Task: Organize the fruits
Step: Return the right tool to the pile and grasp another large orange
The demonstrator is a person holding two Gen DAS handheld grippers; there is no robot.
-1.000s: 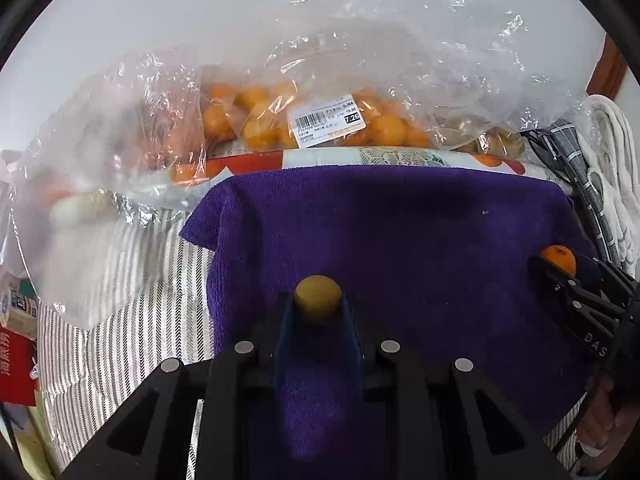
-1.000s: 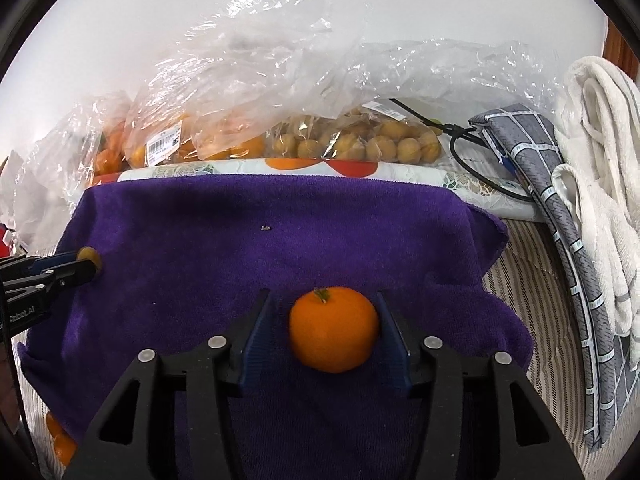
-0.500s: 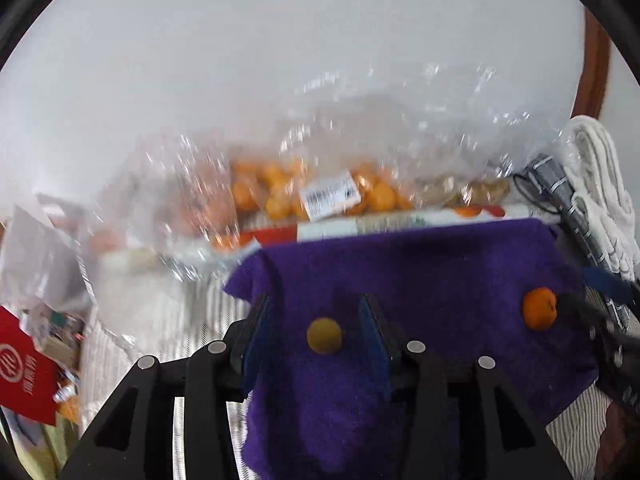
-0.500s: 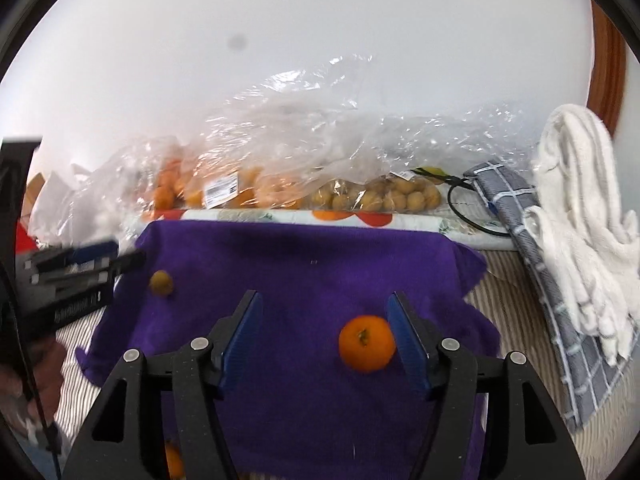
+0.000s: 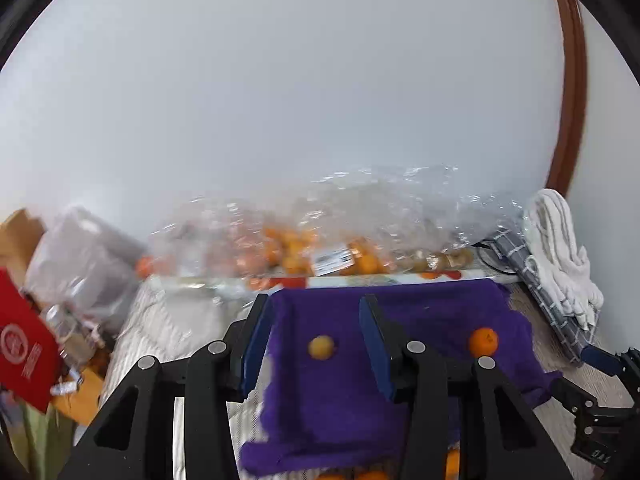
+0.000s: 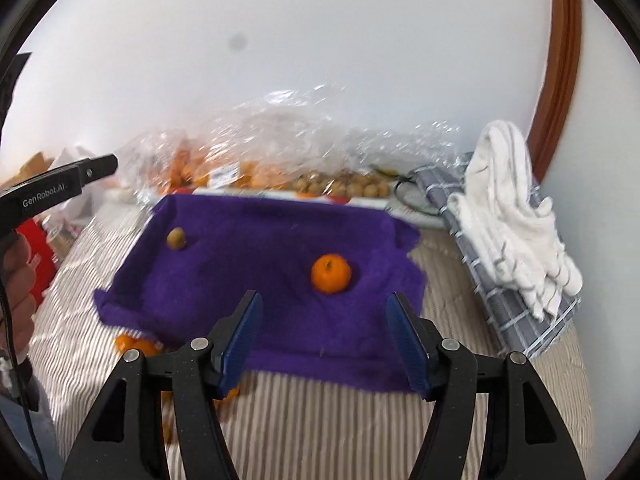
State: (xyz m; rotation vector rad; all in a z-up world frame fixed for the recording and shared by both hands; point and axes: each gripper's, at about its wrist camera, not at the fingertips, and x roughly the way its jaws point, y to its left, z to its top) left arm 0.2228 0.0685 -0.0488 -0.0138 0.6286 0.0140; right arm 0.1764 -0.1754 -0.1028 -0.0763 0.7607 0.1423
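A purple towel (image 6: 260, 264) lies spread on a striped cloth. On it sit a small yellow-brown fruit (image 6: 176, 238) at the left and an orange tangerine (image 6: 331, 273) at the right. The left wrist view shows the same small fruit (image 5: 321, 347) and tangerine (image 5: 483, 340) on the towel (image 5: 332, 400). My left gripper (image 5: 316, 344) is open and raised above the towel, the small fruit lying far below between its fingers. My right gripper (image 6: 324, 340) is open and empty, held back from the tangerine. Each gripper's body shows at the edge of the other view.
Clear plastic bags of orange and brown fruit (image 6: 280, 168) line the wall behind the towel. A white towel (image 6: 516, 216) on a grey checked cloth (image 6: 492, 292) lies right. More tangerines (image 6: 136, 344) peek from under the purple towel's near-left edge. Red packaging (image 5: 24, 356) sits left.
Both grippers let go of their fruit, opened, and rose back from the towel. The small fruit and the tangerine now rest on the purple towel.
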